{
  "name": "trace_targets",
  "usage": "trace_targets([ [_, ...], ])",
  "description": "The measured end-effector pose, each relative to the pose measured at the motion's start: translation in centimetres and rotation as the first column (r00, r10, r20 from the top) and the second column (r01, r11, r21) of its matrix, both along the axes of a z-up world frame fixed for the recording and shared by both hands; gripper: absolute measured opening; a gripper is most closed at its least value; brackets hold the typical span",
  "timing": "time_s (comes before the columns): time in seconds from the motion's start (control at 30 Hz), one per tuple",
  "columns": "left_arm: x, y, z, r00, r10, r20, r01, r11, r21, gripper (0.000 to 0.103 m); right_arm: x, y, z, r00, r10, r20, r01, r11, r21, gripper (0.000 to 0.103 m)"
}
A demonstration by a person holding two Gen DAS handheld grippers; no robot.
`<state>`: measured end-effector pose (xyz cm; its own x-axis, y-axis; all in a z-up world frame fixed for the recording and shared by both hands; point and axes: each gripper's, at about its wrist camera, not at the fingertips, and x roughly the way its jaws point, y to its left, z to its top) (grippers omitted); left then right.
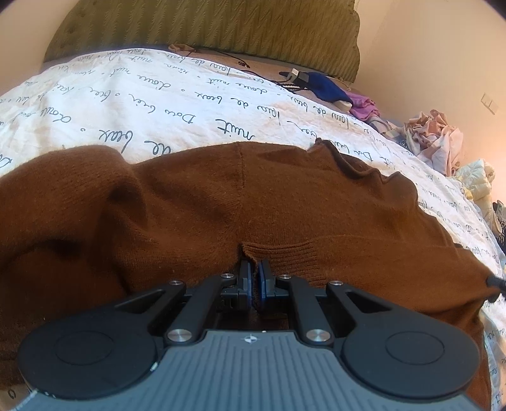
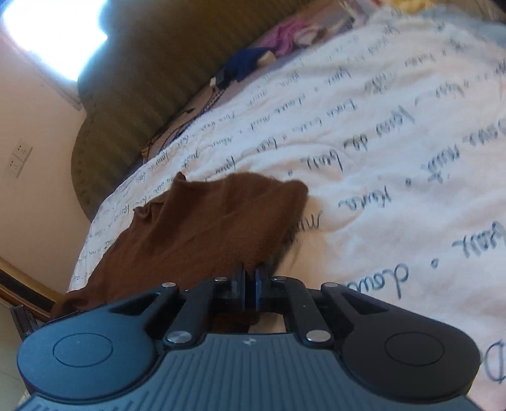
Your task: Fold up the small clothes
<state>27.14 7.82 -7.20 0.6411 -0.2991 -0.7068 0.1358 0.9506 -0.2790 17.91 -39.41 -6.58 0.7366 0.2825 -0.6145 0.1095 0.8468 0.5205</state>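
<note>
A brown knitted sweater (image 1: pixel 221 202) lies spread over the white bedspread with black script (image 1: pixel 126 104). My left gripper (image 1: pixel 253 273) is shut on a ribbed edge of the sweater at its near side. In the right wrist view the brown sweater (image 2: pixel 205 227) stretches away to the left, lifted off the bedspread (image 2: pixel 379 151) at its near end. There my right gripper (image 2: pixel 251 275) is shut on a bunched part of the knit. The fabric hides the tips of both pairs of jaws.
An olive padded headboard (image 1: pixel 205 28) runs along the far side. A dark blue cloth (image 1: pixel 325 87), a purple garment (image 1: pixel 363 107), cables and a pile of pale clothes (image 1: pixel 436 139) lie at the bed's far right. A wall socket (image 2: pixel 19 158) sits on the wall at left.
</note>
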Motion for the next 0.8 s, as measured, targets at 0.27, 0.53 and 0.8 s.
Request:
trace_targets([
  [0.27, -0.3, -0.1, -0.2, 1.0, -0.017, 0.025, 0.017, 1.0, 0.013, 0.015, 0.1, 0.1, -0.3, 0.999, -0.033, -0.032, 0.029, 0.993, -0.114, 0.008],
  [0.53, 0.3, 0.8, -0.1, 1.0, 0.007, -0.029, -0.009, 0.999, -0.05, 0.015, 1.7, 5.0, -2.1, 0.997, 0.038, -0.075, -0.052, 0.977, -0.204, 0.003],
  [0.8, 1.2, 2.5, -0.3, 0.987, 0.085, -0.133, -0.107, 0.979, -0.172, 0.016, 4.0, 10.0, -0.2, 0.996, 0.086, -0.034, -0.092, 0.949, -0.302, 0.088],
])
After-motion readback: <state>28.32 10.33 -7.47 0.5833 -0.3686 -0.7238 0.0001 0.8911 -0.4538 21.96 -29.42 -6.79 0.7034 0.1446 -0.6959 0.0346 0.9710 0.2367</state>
